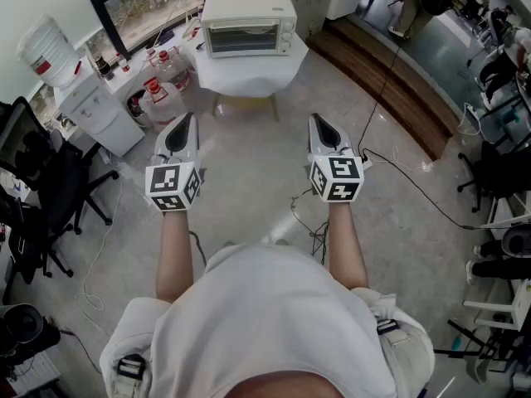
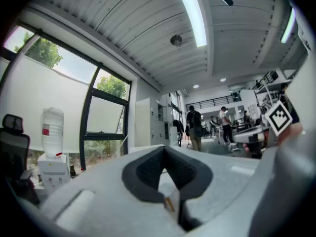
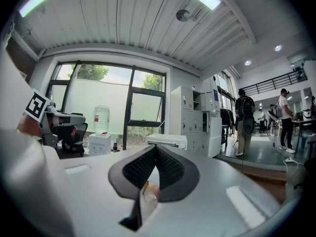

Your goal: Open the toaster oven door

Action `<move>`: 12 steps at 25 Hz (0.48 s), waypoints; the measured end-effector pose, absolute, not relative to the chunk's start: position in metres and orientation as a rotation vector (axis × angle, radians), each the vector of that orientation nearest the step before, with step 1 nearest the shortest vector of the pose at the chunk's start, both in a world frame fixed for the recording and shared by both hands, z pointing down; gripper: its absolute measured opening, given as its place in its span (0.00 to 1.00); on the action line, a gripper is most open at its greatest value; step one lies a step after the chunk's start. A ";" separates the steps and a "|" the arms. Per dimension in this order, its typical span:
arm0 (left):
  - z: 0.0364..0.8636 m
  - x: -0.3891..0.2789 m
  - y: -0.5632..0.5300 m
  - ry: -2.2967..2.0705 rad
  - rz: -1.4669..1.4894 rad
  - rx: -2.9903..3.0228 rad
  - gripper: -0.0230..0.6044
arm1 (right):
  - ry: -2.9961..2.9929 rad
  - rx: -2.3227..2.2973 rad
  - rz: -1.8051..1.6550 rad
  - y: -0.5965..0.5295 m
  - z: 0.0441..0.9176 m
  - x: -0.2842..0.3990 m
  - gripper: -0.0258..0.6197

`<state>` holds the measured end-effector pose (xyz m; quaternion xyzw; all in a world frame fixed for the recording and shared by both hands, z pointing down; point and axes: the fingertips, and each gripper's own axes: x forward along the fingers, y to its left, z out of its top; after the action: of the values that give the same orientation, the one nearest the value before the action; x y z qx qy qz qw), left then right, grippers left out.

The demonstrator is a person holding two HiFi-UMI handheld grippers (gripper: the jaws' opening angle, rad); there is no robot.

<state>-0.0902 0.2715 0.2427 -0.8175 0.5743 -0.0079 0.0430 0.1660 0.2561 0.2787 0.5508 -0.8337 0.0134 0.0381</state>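
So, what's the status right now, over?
Left gripper, right gripper: jaws shut, empty. Oven door closed, not reached. Cable on floor, right side.

Head view: taken from above the person's shoulders, looking steeply down onto the floor (image 1: 249,172), with the toaster oven (image 1: 247,25) far off at the top edge. Left and right gripper views: each set close behind its own jaws, facing level across the room — ceiling (image 3: 123,23) above, windows (image 3: 113,100) ahead. All three views share the water dispenser (image 3: 101,127) by the windows.

The toaster oven (image 1: 249,11) looks glossy white (glass door (image 1: 241,36)); floor (image 1: 249,164) polished.
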 end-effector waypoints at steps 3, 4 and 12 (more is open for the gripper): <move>0.244 -0.091 0.268 1.755 -0.021 -2.508 0.03 | -2.560 1.694 0.038 0.253 0.277 0.165 0.04; 0.244 -0.092 0.267 1.756 -0.021 -2.508 0.04 | -2.559 1.696 0.038 0.253 0.277 0.165 0.04; 0.248 -0.095 0.272 1.753 -0.032 -2.509 0.03 | -2.556 1.726 0.064 0.258 0.283 0.162 0.04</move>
<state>-0.0949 0.2725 0.2478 -0.8190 0.5722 -0.0104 0.0407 0.1621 0.2581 0.2828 0.5593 -0.8282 0.0207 0.0282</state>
